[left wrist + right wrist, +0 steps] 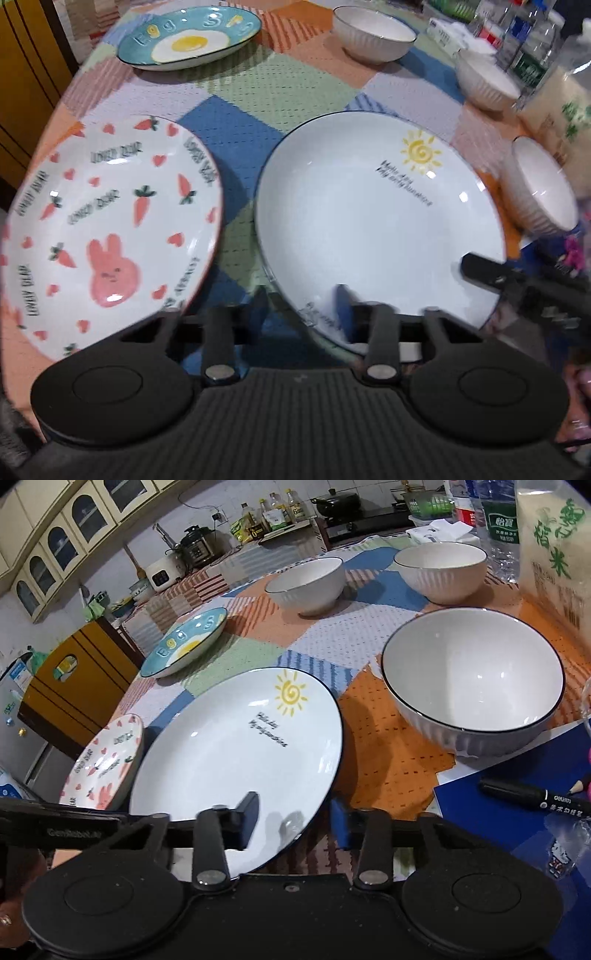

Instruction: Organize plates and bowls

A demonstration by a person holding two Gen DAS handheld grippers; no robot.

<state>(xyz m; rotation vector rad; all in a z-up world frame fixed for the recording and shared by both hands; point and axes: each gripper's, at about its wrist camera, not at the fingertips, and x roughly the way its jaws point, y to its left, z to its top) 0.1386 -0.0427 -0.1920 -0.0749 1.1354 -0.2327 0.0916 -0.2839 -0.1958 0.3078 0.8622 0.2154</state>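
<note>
- The left gripper is at the near edge of the tabletop. Its jaws are narrow and sit across the near-left rim of the sun plate: one blue finger over the inside, the other outside the rim. It seems to pinch the rim.
- The right gripper has narrow jaws too, across the near-right rim of the same plate, a dark finger inside and a blue finger outside.
- The sun plate lies flat near the front edge, about in the middle.
- The rabbit plate is just beside it, toward the left edge; whether the two touch I cannot tell.
- On the right side a black marker lies on a blue folder.
- The nearest white bowl stands upright to the right of the sun plate, apart from it.
- The egg plate lies further back, near the left edge.
- Two more white bowls stand upright near the far edge, side by side and apart.
- A rice bag stands at the far right corner.
</note>
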